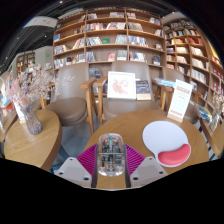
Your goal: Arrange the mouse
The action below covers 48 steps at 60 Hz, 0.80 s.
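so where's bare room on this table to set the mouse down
The mouse sits between the hand-held gripper fingers. Free: the white mouse pad to the right, and bare table beyond the mouse. Crowded: the vase on the left table.

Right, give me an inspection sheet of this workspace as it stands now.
Surface: wooden table, round-edged.
Job's things: mouse between the gripper fingers; white mouse pad with red wrist rest just right of it.
Clutter: vase of flowers on the neighbouring table; standing sign.
Grippers: fingers flank the mouse; grip cannot be told.
Cables: nothing seen.
Surroundings: bookshelves, chair.
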Tool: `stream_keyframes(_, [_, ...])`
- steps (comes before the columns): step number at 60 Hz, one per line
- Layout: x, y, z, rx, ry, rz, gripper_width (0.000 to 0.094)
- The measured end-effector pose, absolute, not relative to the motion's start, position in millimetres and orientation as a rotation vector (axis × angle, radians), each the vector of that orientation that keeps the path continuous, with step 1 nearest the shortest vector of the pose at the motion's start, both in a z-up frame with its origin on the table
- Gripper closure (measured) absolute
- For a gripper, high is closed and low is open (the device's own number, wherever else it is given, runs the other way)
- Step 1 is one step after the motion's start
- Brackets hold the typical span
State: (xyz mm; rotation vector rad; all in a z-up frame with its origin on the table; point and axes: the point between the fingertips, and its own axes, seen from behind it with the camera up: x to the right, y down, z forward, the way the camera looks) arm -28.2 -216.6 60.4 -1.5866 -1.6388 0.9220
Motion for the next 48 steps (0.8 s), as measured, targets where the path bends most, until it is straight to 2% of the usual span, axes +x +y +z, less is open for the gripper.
stream_keyframes(8, [-52, -156, 113, -1.554, -1.555, 0.956, 0.056])
stream_keyframes(14, [-81, -87, 127, -1.562, -1.472, 0.908, 0.0561])
stream_keyframes(19, [-102, -36, 113, -1.583, -1.448, 0.865, 0.0562])
stream_keyframes(29, [-121, 29, 54, -1.653, -1.467, 0.772, 0.0562])
stream_keyframes(37, [-125, 39, 9, -1.715, -1.506, 0.755, 0.0564])
stream_keyframes(42, [-126, 36, -8, -1.754, -1.517, 0.771, 0.0558])
stream_keyframes(48, [-129, 36, -10, -1.726, -1.52, 0.76, 0.0472])
